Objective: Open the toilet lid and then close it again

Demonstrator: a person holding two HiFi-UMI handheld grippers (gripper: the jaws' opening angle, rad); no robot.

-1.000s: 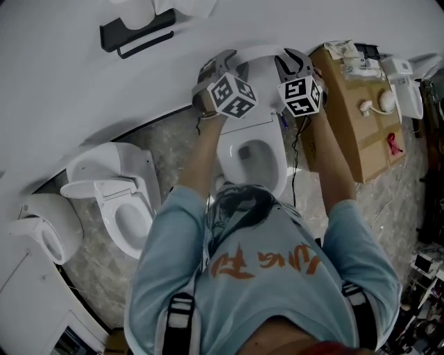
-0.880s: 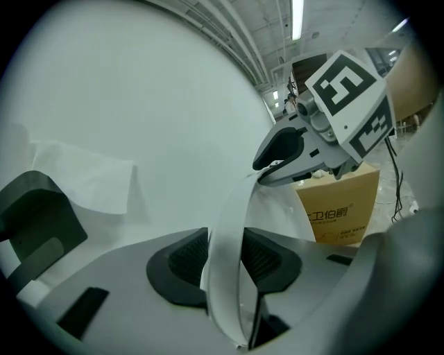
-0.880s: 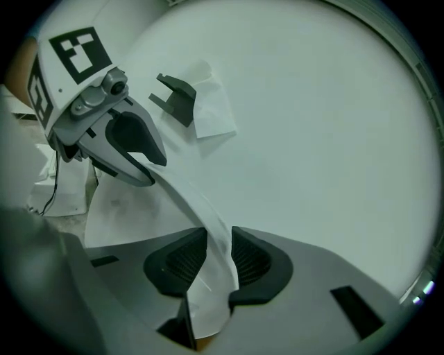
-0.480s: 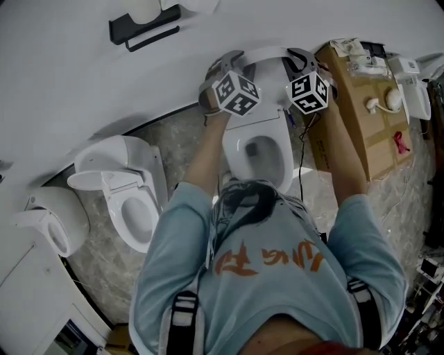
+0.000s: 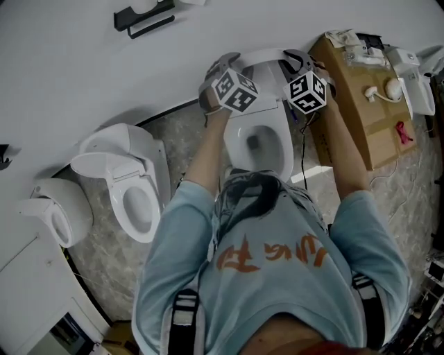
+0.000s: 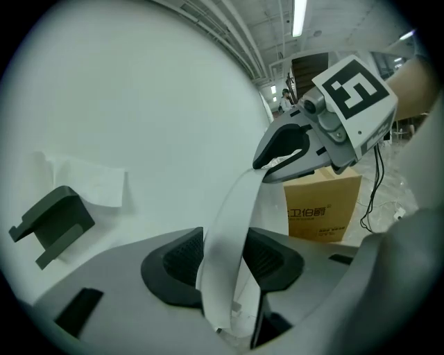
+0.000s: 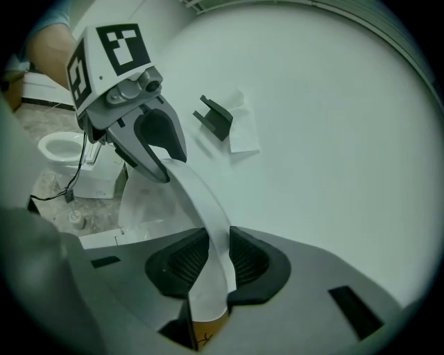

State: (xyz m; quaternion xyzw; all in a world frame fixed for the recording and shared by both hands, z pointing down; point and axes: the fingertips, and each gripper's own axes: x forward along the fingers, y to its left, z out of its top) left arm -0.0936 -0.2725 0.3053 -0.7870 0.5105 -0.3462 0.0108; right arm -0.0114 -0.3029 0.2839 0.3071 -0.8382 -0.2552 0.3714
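Observation:
The white toilet (image 5: 260,142) stands against the wall with its seat down and its lid (image 5: 263,55) raised. My left gripper (image 5: 223,66) grips the lid's upper rim on the left and my right gripper (image 5: 296,61) grips it on the right. In the left gripper view the white lid edge (image 6: 232,222) runs between the pads of my left gripper (image 6: 225,258) and up into the right gripper (image 6: 295,149). The right gripper view shows the lid edge (image 7: 201,201) pinched in my right gripper (image 7: 211,260). Both pairs of jaws are opening slightly, with the rim still between them.
A second toilet (image 5: 132,201) with its lid up stands to the left, and a third (image 5: 52,215) further left. A cardboard box (image 5: 361,90) with fittings on top sits close on the right. A black holder (image 5: 142,17) hangs on the wall. A cable (image 5: 303,149) trails beside the toilet.
Both grippers have moved together with the lid's rim, which now sits a little nearer the bowl in the head view. The head view itself has shifted too.

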